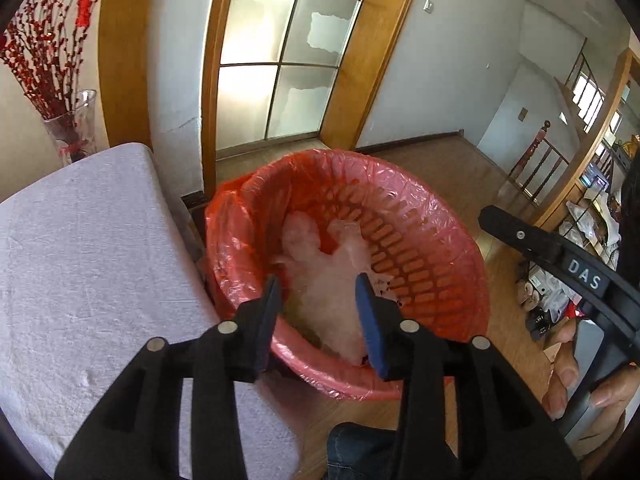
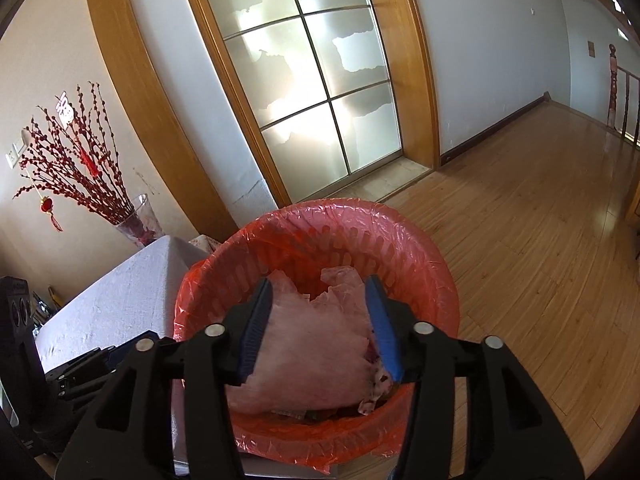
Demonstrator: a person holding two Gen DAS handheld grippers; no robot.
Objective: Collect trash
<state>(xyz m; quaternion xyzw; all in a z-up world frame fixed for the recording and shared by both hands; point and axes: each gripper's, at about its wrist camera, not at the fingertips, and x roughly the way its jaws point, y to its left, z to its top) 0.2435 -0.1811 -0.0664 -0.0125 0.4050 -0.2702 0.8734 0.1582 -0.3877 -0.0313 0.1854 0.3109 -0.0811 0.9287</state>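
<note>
A red mesh waste basket (image 1: pixel 432 240) lined with a red plastic bag stands on the wood floor beside a table; it also shows in the right wrist view (image 2: pixel 408 248). Crumpled whitish plastic trash (image 1: pixel 332 280) lies inside it, seen too in the right wrist view (image 2: pixel 316 344). My left gripper (image 1: pixel 320 288) hovers open above the basket's near rim, empty. My right gripper (image 2: pixel 320 292) is also open and empty over the basket. The right gripper's body and the hand holding it show at the right of the left wrist view (image 1: pixel 580 276).
A table with a white cloth (image 1: pixel 80 260) stands left of the basket, touching it. A glass vase with red branches (image 2: pixel 136 220) stands behind the table. A frosted glass door (image 2: pixel 312 80) is beyond. Wood floor (image 2: pixel 540 220) stretches right. Clutter (image 1: pixel 560 300) lies on the floor.
</note>
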